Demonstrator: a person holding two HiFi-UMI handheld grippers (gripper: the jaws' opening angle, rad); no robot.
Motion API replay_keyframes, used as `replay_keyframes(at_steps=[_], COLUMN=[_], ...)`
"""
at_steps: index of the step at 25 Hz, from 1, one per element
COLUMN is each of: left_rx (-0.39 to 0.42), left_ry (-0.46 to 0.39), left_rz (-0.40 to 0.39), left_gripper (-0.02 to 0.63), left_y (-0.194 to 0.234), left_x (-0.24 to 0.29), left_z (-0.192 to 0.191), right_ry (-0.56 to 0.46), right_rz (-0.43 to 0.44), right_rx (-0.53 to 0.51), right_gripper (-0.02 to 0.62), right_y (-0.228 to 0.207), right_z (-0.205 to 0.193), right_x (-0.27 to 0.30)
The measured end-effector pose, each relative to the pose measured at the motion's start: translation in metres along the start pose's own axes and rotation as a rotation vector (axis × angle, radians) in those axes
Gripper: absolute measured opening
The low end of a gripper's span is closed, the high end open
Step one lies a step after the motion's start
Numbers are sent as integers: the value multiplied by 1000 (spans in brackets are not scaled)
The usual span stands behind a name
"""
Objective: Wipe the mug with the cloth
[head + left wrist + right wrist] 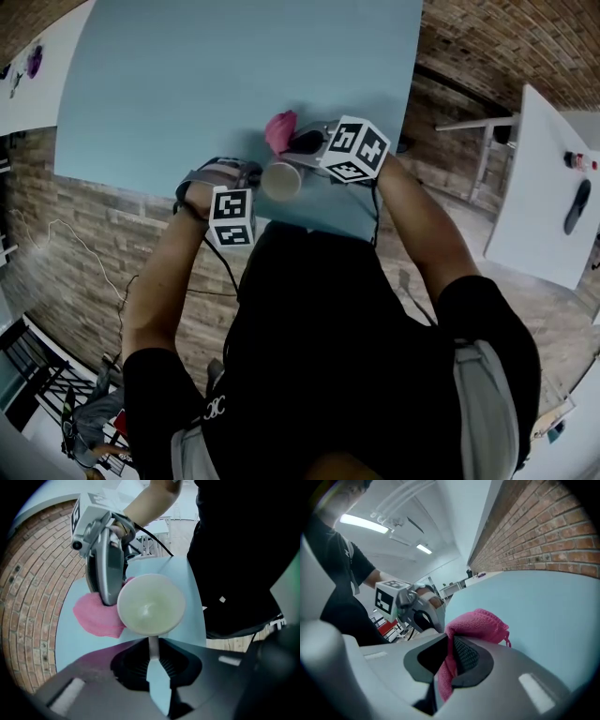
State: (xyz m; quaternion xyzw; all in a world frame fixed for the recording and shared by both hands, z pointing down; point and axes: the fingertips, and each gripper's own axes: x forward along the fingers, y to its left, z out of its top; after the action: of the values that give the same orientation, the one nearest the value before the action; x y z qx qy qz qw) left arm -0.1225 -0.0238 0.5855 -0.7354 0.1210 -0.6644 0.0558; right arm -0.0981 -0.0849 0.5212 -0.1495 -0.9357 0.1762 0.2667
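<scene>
Pink cloth (480, 623) pinched in right gripper (451, 665); left gripper (153, 663) clenched on mug (150, 604) handle — wiping step likely starting; next, press cloth against mug wall, rub round

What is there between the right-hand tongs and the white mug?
Only the pink cloth that the right tongs pinch: the left gripper view shows it bunched beside the rim of the mug. Whether it touches the mug is unclear.
</scene>
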Motion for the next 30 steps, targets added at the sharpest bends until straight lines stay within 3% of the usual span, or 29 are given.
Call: replay_keyframes(at_steps=[3, 6, 15, 25, 30], left_rx=[5, -1, -74, -112, -200], left_ry=[2, 1, -23, -24, -18], left_rz=[-1, 5, 15, 16, 21], left_gripper=[46, 46, 44, 45, 46], left_y=[0, 3, 14, 15, 15], left_x=[2, 4, 5, 7, 9], left_z=[4, 6, 12, 15, 12], right_ry=[74, 78, -138, 8, 36], right_rz=[27, 89, 310, 234, 186], right_rx=[65, 129, 199, 240, 274], right_gripper=[35, 35, 35, 35, 35], right_y=[-12, -14, 13, -13, -25], right_z=[-22, -20, 53, 12, -7], right_x=[13, 16, -9, 20, 19])
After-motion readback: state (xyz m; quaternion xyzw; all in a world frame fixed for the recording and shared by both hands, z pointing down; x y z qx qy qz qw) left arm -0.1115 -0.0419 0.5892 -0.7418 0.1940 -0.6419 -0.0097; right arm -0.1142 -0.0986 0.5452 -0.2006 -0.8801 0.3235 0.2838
